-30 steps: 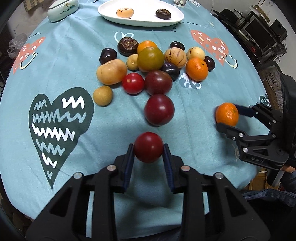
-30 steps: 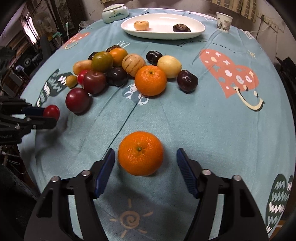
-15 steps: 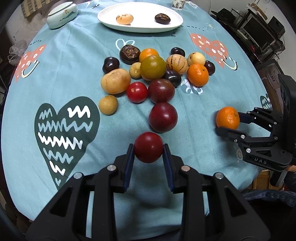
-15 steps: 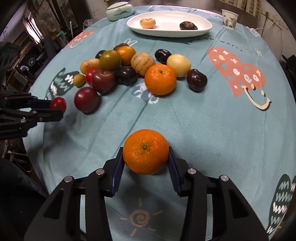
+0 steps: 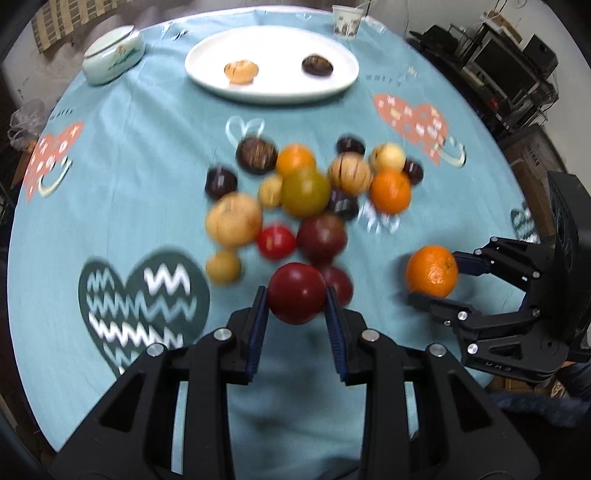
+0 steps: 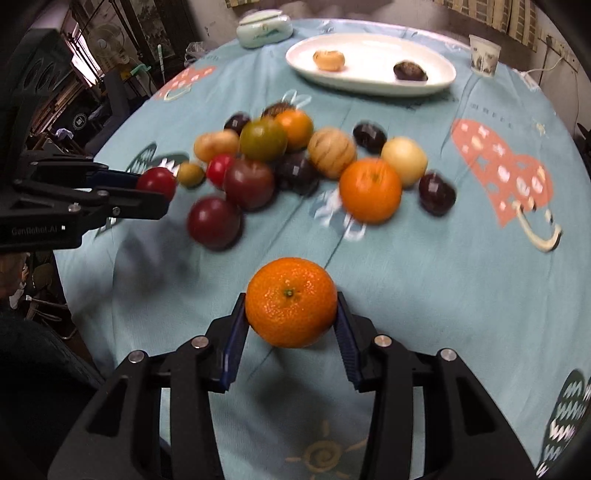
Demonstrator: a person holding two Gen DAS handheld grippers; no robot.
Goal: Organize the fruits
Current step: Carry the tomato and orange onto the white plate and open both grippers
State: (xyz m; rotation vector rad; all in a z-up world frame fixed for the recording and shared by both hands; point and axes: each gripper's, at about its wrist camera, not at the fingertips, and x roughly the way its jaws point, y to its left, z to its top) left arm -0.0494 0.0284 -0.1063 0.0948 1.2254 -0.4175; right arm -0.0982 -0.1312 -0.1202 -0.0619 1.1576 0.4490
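Observation:
My left gripper (image 5: 295,301) is shut on a dark red tomato (image 5: 296,292) and holds it above the cloth, in front of the fruit pile (image 5: 306,190). My right gripper (image 6: 291,315) is shut on an orange mandarin (image 6: 291,302), lifted off the table. The right gripper shows in the left wrist view (image 5: 432,277) at the right with the mandarin (image 5: 431,271). The left gripper shows in the right wrist view (image 6: 162,192) at the left with the tomato (image 6: 157,181). A white oval plate (image 5: 273,88) at the far side holds a tan fruit (image 5: 241,72) and a dark fruit (image 5: 317,65).
The round table has a teal printed cloth (image 5: 129,166). A pale lidded dish (image 5: 112,55) stands far left and a paper cup (image 5: 347,23) far right of the plate. Dark shelving and equipment (image 5: 517,66) stand beyond the table's right edge.
Both grippers have risen and moved forward toward the pile. The right gripper, open around the mandarin a second ago, has closed on it and lifted it. The left keeps its tomato.

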